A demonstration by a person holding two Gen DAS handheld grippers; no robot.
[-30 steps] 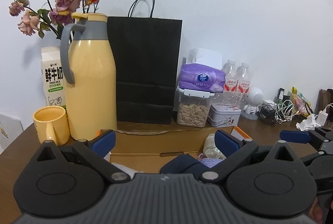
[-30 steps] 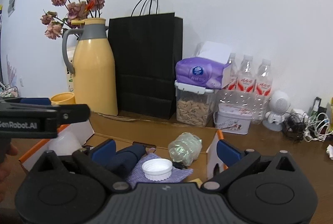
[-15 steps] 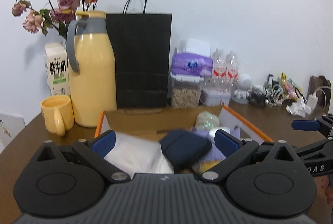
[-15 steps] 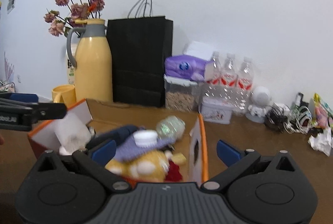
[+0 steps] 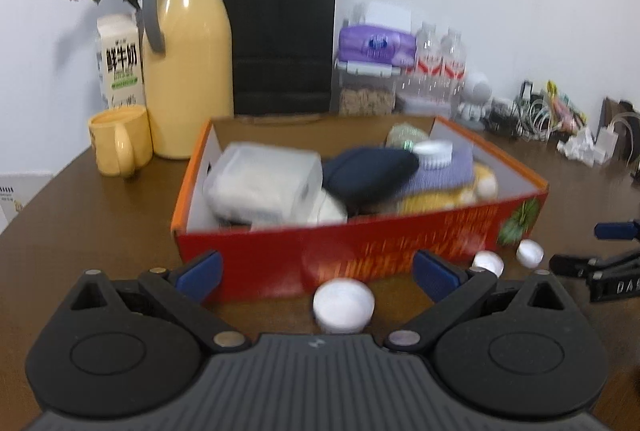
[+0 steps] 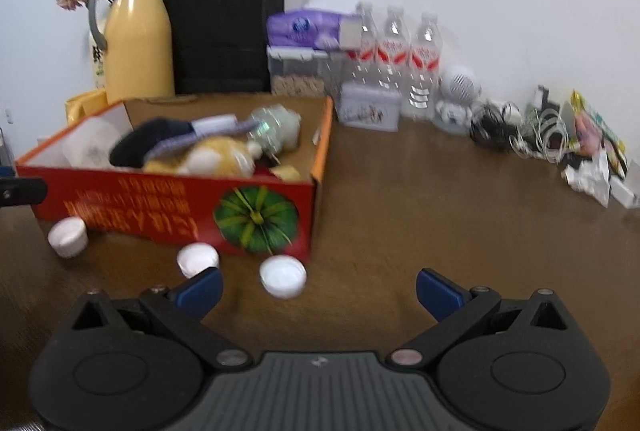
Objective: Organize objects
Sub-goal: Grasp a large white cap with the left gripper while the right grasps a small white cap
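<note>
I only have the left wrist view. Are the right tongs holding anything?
Observer: No. The right tongs are open and empty, over bare table.
Operator: How many water bottles are at the wall? I count two.
Observer: Three water bottles stand in a row there.
Operator: What's the green patch on the red box?
Observer: It's a green pumpkin picture printed on the front of the red box, near its corner.
</note>
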